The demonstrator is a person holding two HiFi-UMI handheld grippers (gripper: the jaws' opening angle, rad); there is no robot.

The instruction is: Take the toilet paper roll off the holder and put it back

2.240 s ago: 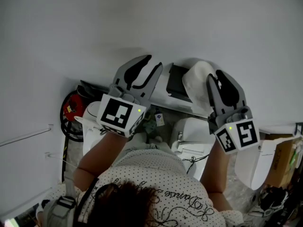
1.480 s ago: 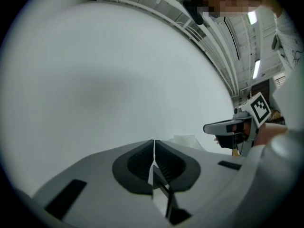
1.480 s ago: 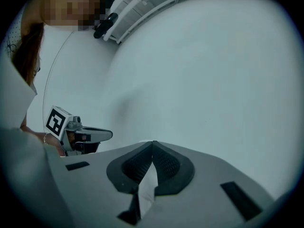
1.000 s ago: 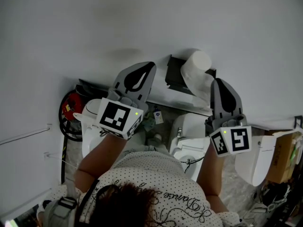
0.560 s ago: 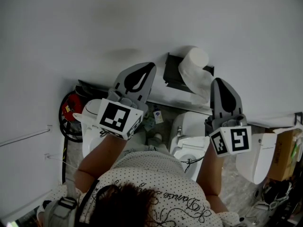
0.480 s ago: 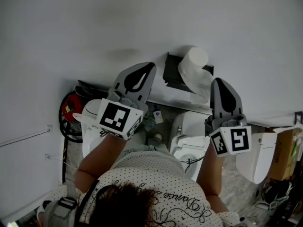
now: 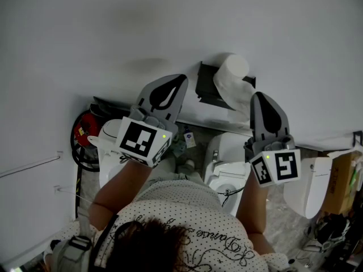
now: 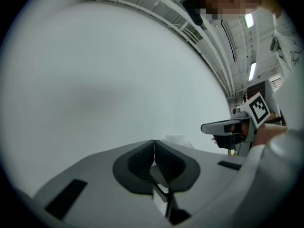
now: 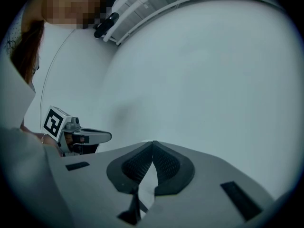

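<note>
The white toilet paper roll [image 7: 232, 75] sits on the black wall holder [image 7: 205, 86], with a loose tail [image 7: 243, 103] hanging down from it. My right gripper [image 7: 258, 97] is shut and empty, its tip just right of and below the roll, beside the tail. Left of the holder, my left gripper [image 7: 180, 79] is also shut and holds nothing. Both point at the plain white wall. In the left gripper view the shut jaws [image 8: 154, 144] face the wall, with the right gripper [image 8: 223, 127] off to the side. The right gripper view shows its pads [image 9: 142, 163] closed together.
Below the wall stand white toilets [image 7: 227, 166] [image 7: 306, 188] and another white fixture [image 7: 108, 146]. A red object with dark hose [image 7: 85, 132] lies at the left, and a cardboard box [image 7: 340, 186] at the right edge.
Two seconds ago both grippers were open, the right one around the roll at the holder. Now the roll rests on the holder and both grippers are shut and drawn back. Almost nothing moved in the last second.
</note>
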